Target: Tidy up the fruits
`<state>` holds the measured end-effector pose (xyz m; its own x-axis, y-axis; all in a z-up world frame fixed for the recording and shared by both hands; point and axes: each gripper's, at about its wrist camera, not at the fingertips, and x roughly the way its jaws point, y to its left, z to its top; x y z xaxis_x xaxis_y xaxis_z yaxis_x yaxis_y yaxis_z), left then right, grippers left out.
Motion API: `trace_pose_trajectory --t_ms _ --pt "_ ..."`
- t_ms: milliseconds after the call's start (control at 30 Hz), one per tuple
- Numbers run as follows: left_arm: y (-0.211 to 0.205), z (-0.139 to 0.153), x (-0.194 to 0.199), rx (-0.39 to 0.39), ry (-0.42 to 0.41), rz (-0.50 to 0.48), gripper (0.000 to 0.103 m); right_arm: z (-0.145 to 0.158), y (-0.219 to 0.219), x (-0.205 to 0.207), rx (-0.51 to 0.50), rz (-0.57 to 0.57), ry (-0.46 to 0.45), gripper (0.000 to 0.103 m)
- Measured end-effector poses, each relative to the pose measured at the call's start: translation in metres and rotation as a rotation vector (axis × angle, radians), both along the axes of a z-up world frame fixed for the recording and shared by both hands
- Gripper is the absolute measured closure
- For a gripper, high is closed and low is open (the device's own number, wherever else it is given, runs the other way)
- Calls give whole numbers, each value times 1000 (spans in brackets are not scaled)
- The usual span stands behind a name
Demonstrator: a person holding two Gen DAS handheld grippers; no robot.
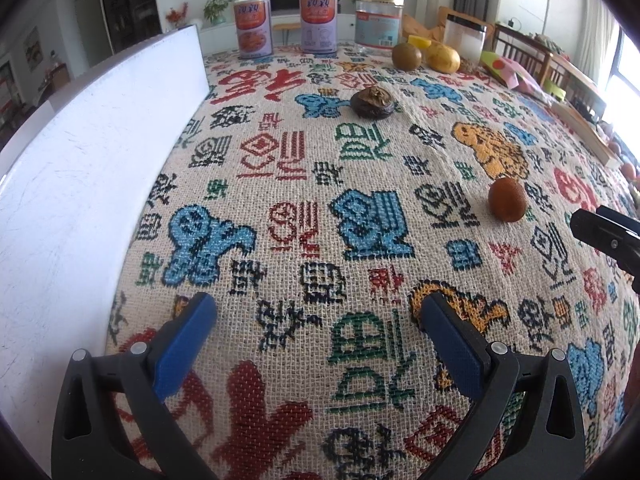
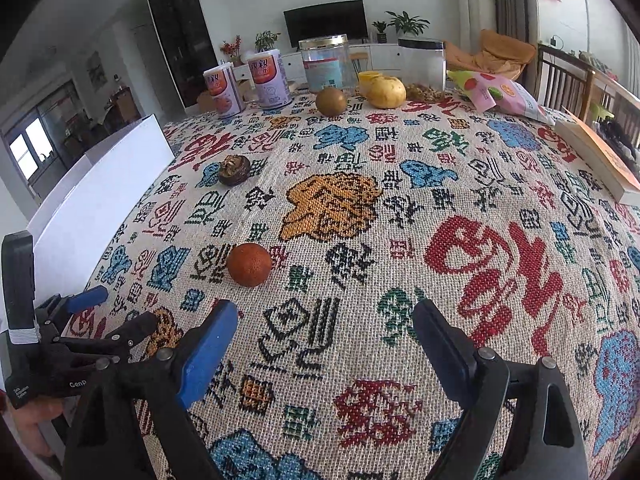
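Fingers spread wide on both my left gripper (image 1: 316,312) and my right gripper (image 2: 324,320), each holding nothing above the woven tablecloth (image 1: 304,168). Orange fruit (image 2: 249,265) lies just ahead-left of my right fingers. Farther off sit a dark wrinkled fruit (image 2: 234,169), a green-brown fruit (image 2: 330,101) and a yellow fruit (image 2: 386,91). White board (image 1: 88,184) stands along my left.

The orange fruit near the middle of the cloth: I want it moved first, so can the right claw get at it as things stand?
Probably yes. The right claw is open and empty, and the orange fruit lies just ahead to its left on the tablecloth, nothing between them.
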<state>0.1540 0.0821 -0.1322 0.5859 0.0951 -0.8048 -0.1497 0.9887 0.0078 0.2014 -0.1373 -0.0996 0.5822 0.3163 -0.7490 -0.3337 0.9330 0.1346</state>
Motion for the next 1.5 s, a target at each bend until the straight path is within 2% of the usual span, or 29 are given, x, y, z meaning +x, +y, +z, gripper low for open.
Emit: trace_pose_trajectory --t_ms 100,167,233,300,367,433,500,567,633,700,767,800,867,1000,1167,1300,1400,1500 --pt "0 0 1 -2 2 -1 0 -5 -8 4 -28 -79 -4 14" --pt "3 6 14 -41 27 -4 2 -10 -28 0 -34 -134 -17 14" --pt "7 20 36 -117 -21 15 2 -17 -43 -8 -41 -174 -14 13" --pt "10 31 67 -146 -71 48 2 -25 -59 -4 -8 -205 45 12" --pt "9 31 104 -155 -70 58 2 -23 -62 -3 20 -214 35 12" --pt "4 23 135 -144 -48 43 2 -25 -56 -1 0 -195 44 9" --pt "-4 15 160 -94 -22 14 2 -27 -47 1 -43 -172 47 4" --pt "-10 8 176 -38 -13 7 2 -28 -42 2 -67 -161 53 0" --pt "-10 1 184 -23 10 7 3 -29 -43 1 -63 -159 54 0" --pt "-10 1 183 -24 -5 1 4 -29 -44 1 -54 -160 55 0" --pt "-12 2 178 -16 -32 -28 27 -29 -43 2 -63 -161 55 0" --pt "-13 3 177 -10 -37 -45 32 -30 -42 2 -72 -161 56 0" --pt "-15 6 173 -13 -48 -83 61 -30 -39 3 -93 -162 57 0" --pt "-14 9 158 -1 -44 -95 62 -30 -40 3 -91 -162 57 0" --pt "4 16 114 -27 -32 -62 62 -30 -41 3 -85 -162 57 0" --pt "15 19 77 -2 -24 -39 62 -30 -41 3 -85 -162 57 0" --pt "20 10 62 21 -4 -27 62 -30 -41 3 -85 -162 57 0" --pt "21 7 54 43 -32 -12 55 -30 -41 3 -85 -162 57 0"
